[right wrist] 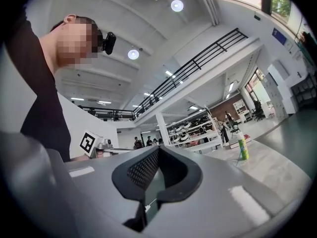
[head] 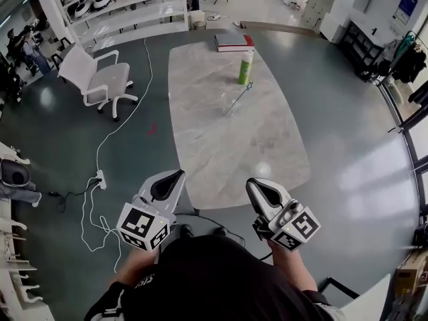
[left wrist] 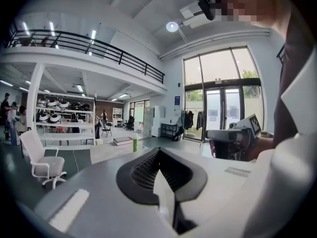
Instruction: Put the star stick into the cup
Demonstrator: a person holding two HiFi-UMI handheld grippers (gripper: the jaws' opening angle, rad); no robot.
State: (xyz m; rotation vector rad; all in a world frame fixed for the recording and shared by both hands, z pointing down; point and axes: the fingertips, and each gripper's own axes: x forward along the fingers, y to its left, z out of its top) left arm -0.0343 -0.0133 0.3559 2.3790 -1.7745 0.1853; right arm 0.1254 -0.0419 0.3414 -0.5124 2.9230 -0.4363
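A tall green cup (head: 245,67) stands upright at the far end of the marble table (head: 221,146). The star stick (head: 239,97) lies on the tabletop just in front of it, thin and silvery, its star end toward the cup. My left gripper (head: 175,175) and right gripper (head: 257,183) hang side by side off the table's near edge, far from both objects. Each has its jaws together with nothing between them. The cup also shows small and distant in the left gripper view (left wrist: 134,144) and in the right gripper view (right wrist: 242,148).
A red and white book (head: 234,42) lies behind the cup at the table's far edge. A white office chair (head: 100,79) stands left of the table. A white cable with a power strip (head: 100,178) runs over the floor at the left. Shelves (head: 127,12) line the back.
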